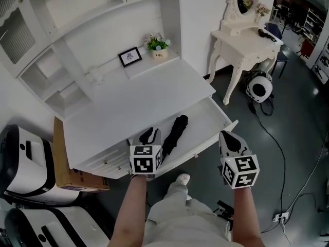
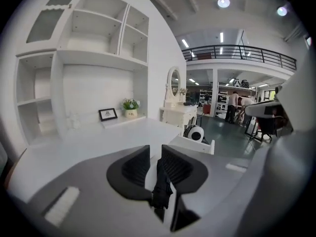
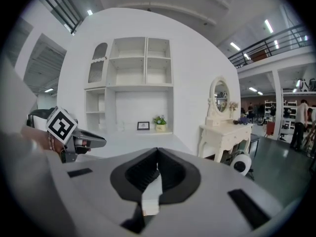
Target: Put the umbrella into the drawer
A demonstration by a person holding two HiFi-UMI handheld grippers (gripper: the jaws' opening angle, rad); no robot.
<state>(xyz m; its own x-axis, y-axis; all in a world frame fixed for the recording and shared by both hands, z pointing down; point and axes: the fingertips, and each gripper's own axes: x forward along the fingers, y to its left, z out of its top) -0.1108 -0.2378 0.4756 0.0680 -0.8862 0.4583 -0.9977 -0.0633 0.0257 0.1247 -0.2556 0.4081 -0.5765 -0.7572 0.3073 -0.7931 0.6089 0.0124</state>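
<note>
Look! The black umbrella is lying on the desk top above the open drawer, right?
Not quite. The black umbrella is lying inside the open drawer, not on the desk top. The head view shows it.

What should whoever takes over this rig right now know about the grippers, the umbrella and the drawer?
Left gripper: jaws a narrow gap apart, gripping nothing, over the front edge of the drawer, beside the umbrella.
Right gripper: jaws together, empty, near the drawer's right front corner.
The umbrella: folded, lying in the open drawer.
Done: the umbrella is in.
Left: the drawer stands open; probably push it shut.
</note>
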